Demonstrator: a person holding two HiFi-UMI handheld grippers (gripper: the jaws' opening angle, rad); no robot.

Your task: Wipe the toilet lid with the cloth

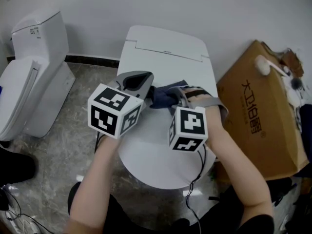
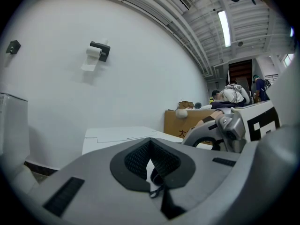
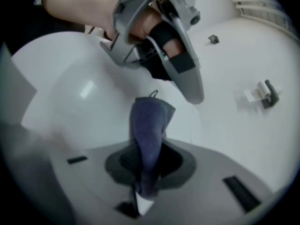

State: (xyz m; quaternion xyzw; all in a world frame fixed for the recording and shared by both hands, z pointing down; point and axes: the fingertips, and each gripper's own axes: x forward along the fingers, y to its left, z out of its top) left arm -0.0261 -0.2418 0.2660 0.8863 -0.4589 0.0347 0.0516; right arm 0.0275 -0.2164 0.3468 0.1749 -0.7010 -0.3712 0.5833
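Pinching the blue cloth (image 3: 149, 135) tight between the 2 jaws of the right gripper (image 3: 145, 182) over the white toilet lid (image 1: 161, 152), left gripper (image 2: 154, 175) pressed together on nothing, likely soft, light and floppy, so best grabbed by a bunched-up edge.

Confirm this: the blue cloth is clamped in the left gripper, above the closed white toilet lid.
Not right. The blue cloth is clamped in the right gripper, not the left gripper, whose jaws hold nothing. The right gripper view shows it. The rest stands: it is above the closed white toilet lid.
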